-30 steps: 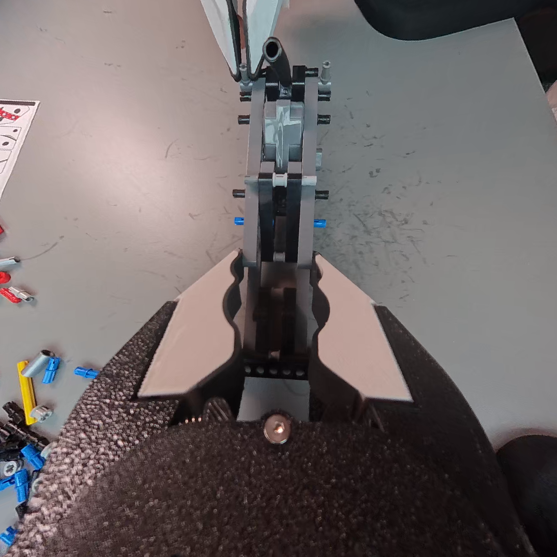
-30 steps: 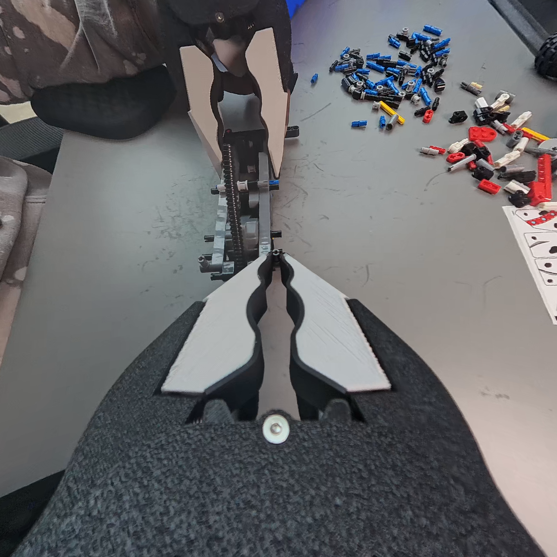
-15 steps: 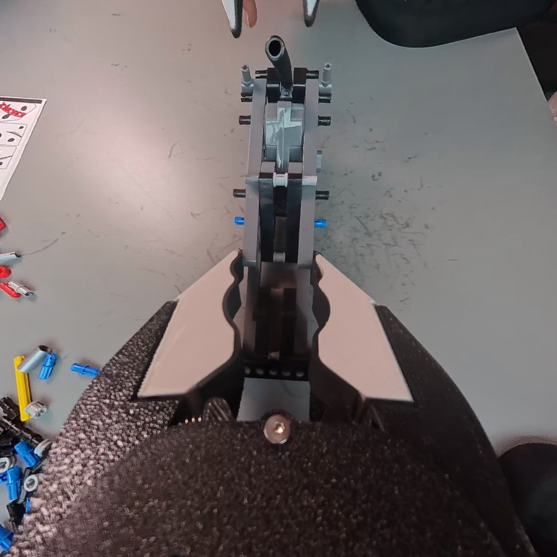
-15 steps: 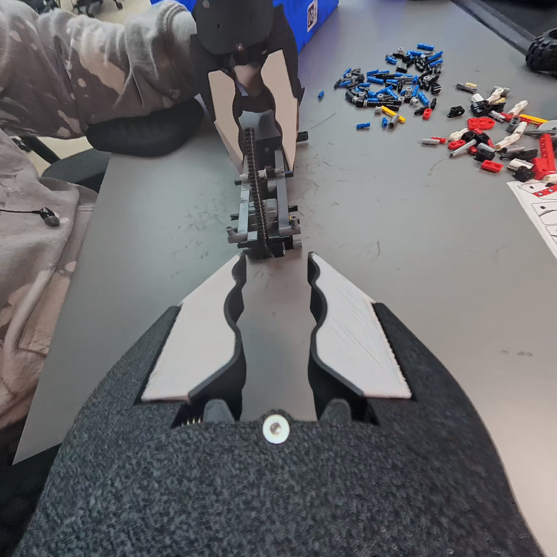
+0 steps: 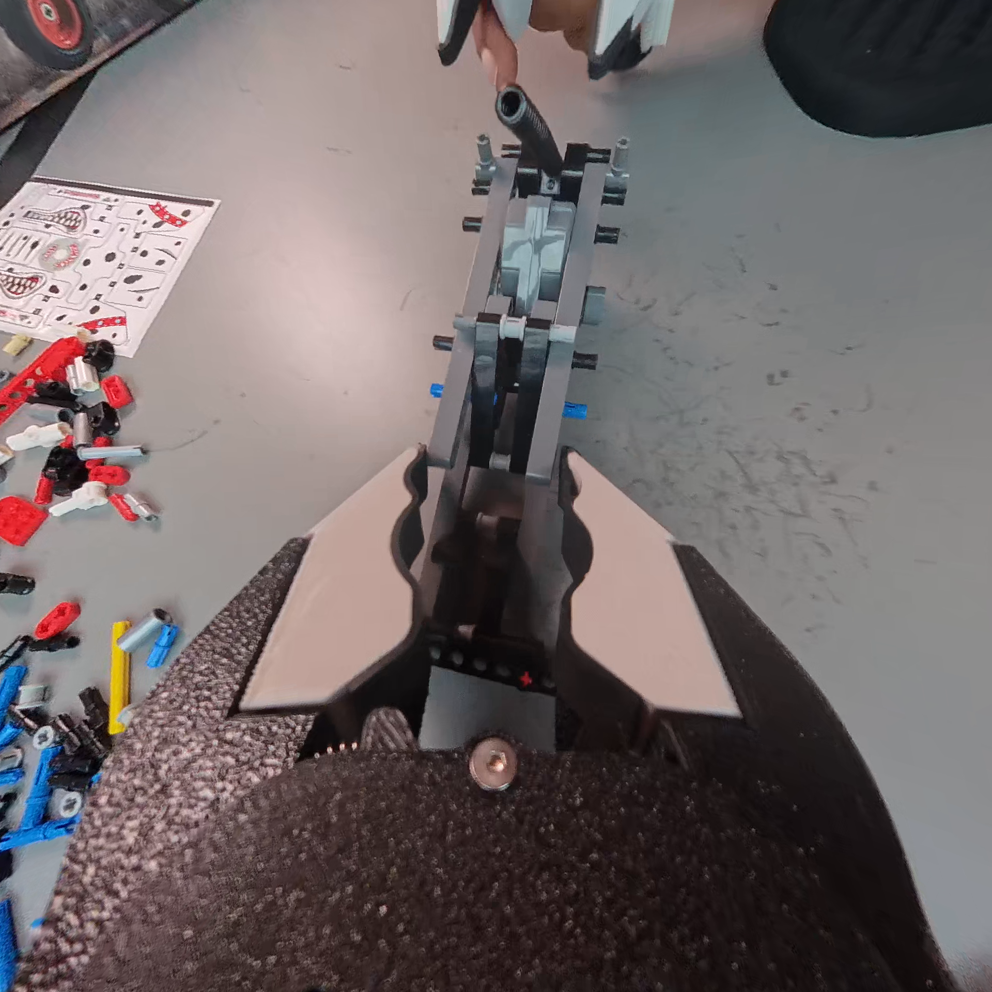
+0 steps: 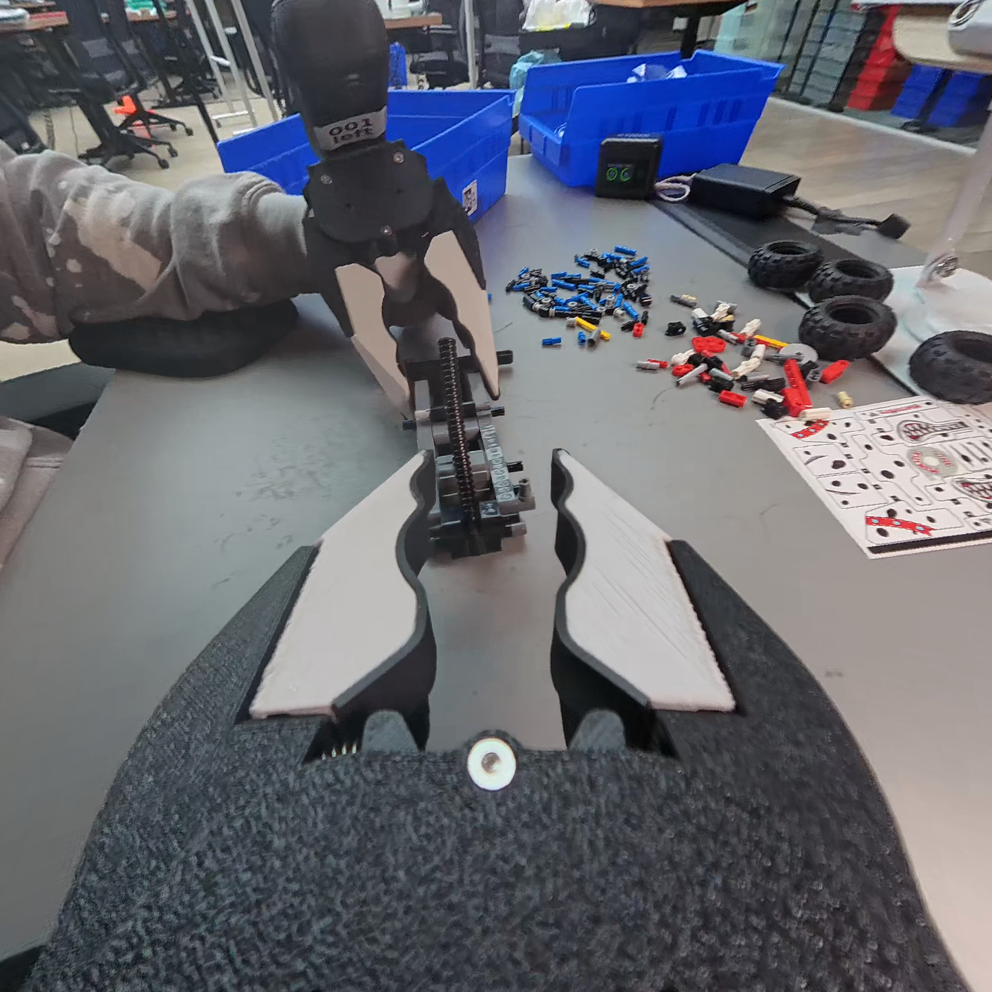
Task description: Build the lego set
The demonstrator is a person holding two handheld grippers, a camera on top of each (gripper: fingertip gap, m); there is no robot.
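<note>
The lego assembly [image 5: 529,300] is a long dark grey frame with black and blue pins and a black ribbed hose [image 5: 523,121] at its far end. My left gripper [image 5: 496,467] is shut on its near end. In the right wrist view the assembly [image 6: 472,483] points at me, with the hose [image 6: 456,413] along its top, and the left gripper [image 6: 424,343] grips its far end. My right gripper [image 6: 491,459] is open and empty, its fingertips on either side of the assembly's near end without touching it. It shows at the top of the left wrist view [image 5: 553,32].
Loose blue and black pins [image 6: 585,290] and red, white and black parts [image 6: 741,370] lie on the grey table [image 6: 214,483]. A sticker sheet [image 6: 902,472] and black tyres [image 6: 848,322] are at the right. Blue bins [image 6: 644,107] stand at the far edge. About 12 centimeters separates my left fingertips from my right.
My right gripper was shut at the assembly's end. It has opened and drawn back and up. My left gripper still holds the assembly, now slightly tilted.
</note>
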